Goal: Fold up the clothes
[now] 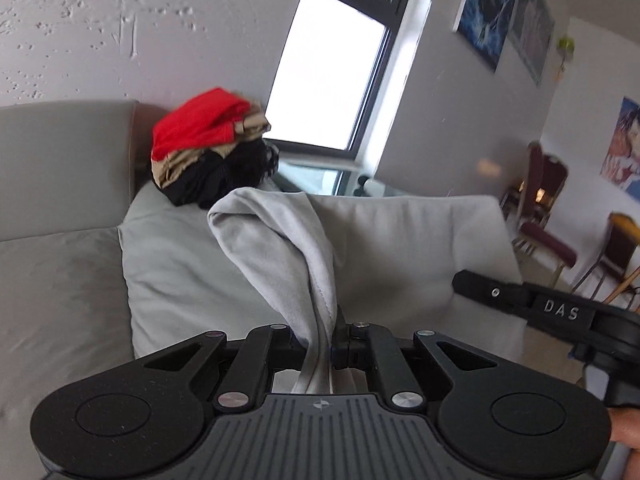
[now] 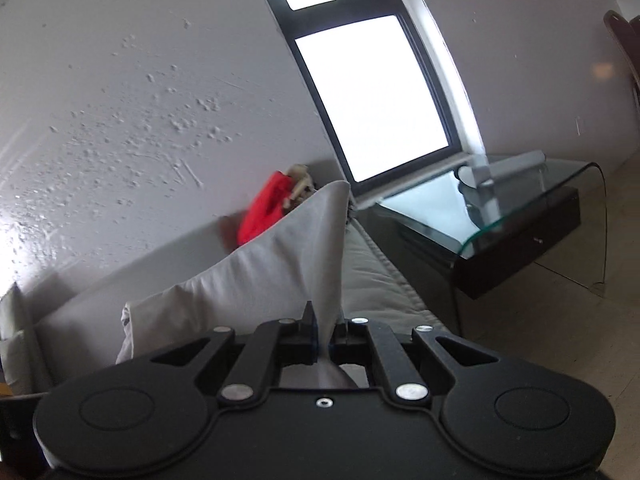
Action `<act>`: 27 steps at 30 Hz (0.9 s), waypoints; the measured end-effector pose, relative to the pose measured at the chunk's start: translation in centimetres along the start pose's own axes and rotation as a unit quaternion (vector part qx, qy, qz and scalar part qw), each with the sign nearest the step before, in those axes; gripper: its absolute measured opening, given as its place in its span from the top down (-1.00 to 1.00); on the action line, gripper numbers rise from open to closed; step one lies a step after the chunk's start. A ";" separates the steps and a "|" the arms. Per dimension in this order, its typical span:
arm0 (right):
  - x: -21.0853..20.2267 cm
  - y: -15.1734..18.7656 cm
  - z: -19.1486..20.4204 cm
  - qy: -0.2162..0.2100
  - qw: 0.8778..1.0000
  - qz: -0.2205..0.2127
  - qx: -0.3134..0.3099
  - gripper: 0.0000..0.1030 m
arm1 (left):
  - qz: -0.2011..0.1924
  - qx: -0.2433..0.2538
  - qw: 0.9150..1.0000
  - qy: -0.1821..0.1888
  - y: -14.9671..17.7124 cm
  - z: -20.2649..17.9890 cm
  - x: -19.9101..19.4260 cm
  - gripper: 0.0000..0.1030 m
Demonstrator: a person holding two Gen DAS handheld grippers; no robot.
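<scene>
Both tools clamp the grey garment: left tool (image 1: pixel 324 344) pinches a bunched, stitched edge, right tool (image 2: pixel 324 340) a taut corner. Garment (image 1: pixel 280 248) hangs ahead of them over the sofa (image 1: pixel 60 272). Soft, light, limp; grip hems or corners.

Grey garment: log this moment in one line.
left gripper shut on grey garment | right gripper shut on it | garment lifted | clothes pile on sofa

A grey sofa (image 1: pixel 60 272) bears a pale cushion (image 1: pixel 400 248) and a bundle of red, tan and black clothes (image 1: pixel 208 144).
</scene>
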State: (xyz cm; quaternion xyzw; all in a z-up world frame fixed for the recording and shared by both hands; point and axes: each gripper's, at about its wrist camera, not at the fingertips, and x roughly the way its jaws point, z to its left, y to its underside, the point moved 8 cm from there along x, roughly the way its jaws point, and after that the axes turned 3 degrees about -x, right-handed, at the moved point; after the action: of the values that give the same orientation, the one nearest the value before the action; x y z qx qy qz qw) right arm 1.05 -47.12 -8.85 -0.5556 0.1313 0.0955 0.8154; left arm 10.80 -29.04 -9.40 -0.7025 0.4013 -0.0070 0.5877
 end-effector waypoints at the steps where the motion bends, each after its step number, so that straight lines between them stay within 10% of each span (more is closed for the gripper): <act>1: 0.9 0.1 -0.8 0.004 1.000 0.004 -0.001 0.91 | 0.006 0.000 1.000 -0.008 0.0 0.2 1.5 0.85; 9: 9.3 -0.8 -2.5 0.022 1.000 0.011 -0.013 0.92 | 0.025 0.008 0.999 -0.045 -1.8 2.9 8.5 0.84; 13: 13.7 0.7 -4.3 0.046 0.997 0.060 -0.004 0.87 | 0.053 0.009 0.995 -0.083 -1.2 5.1 12.3 0.48; 16: 14.1 2.1 -7.3 0.088 0.990 0.104 0.036 0.52 | 0.075 0.011 0.980 -0.185 0.0 9.2 13.2 0.44; 20: 9.9 1.1 -8.8 0.109 0.989 0.083 0.062 0.21 | 0.111 -0.014 0.970 -0.216 1.8 12.4 11.1 0.49; 25: 6.7 1.1 -4.8 0.051 0.993 0.104 0.038 0.33 | 0.130 0.027 0.975 -0.180 3.7 8.5 9.2 0.46; 27: 6.7 2.1 -2.5 0.021 0.990 0.136 0.001 0.76 | 0.137 0.043 0.976 -0.165 4.4 6.9 8.5 0.43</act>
State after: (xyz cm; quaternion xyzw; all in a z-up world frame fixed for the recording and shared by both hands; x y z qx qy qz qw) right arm 6.52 -48.61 -13.77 -0.5334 0.2232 0.1934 0.7926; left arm 17.43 -28.13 -19.13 -0.6067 0.3906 0.1724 0.6705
